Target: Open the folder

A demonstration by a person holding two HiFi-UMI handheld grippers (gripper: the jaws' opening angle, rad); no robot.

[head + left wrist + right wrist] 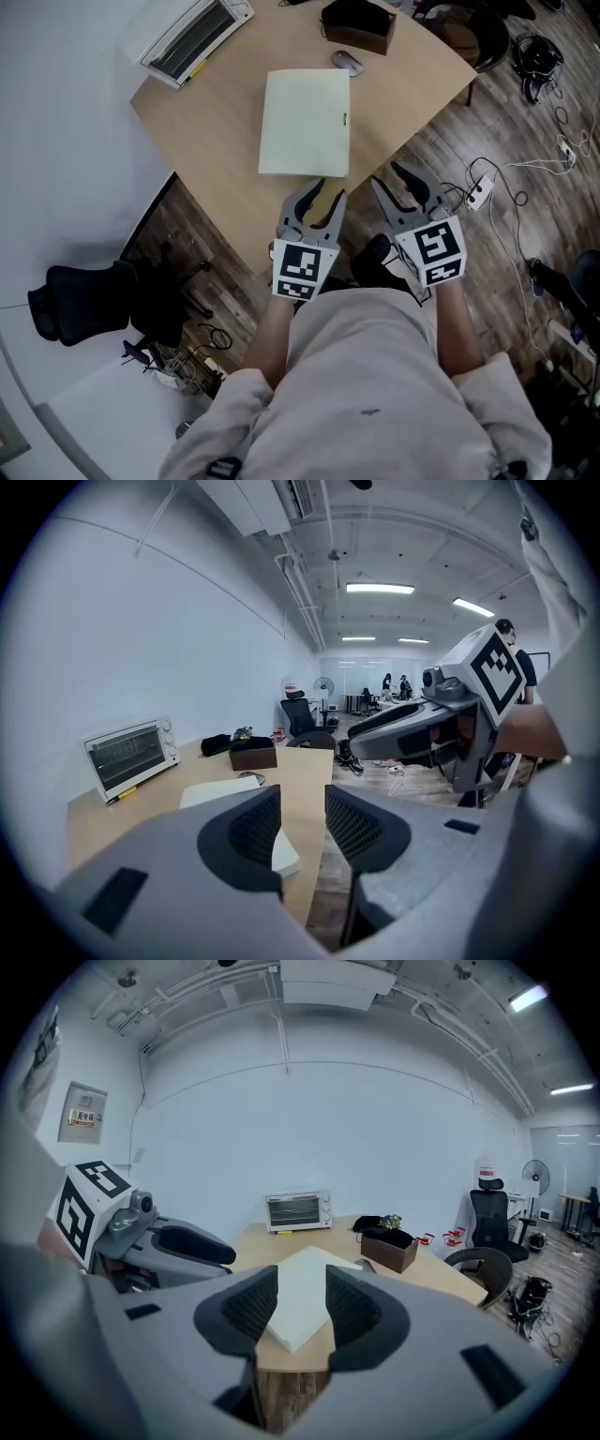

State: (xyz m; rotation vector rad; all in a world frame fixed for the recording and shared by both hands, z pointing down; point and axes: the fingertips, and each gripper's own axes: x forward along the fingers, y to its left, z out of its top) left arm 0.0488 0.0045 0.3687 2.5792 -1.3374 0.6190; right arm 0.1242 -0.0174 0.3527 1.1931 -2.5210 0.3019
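Note:
A closed pale cream folder (305, 122) lies flat on the wooden table (216, 122). My left gripper (319, 199) stands open at the table's near edge, just short of the folder's near side, with nothing between its fingers. My right gripper (389, 178) is open too, beside the left one and off the table's right edge, over the floor. In the left gripper view the folder (220, 791) shows past the open left gripper (302, 822). The right gripper view looks over its open right gripper (301, 1305) at a corner of the folder (305, 1274).
A toaster oven (192, 37) stands at the table's far left. A dark box (358, 25) and a mouse (346, 63) lie beyond the folder. A black office chair (89, 300) is on the left. A power strip with cables (480, 192) lies on the floor at right.

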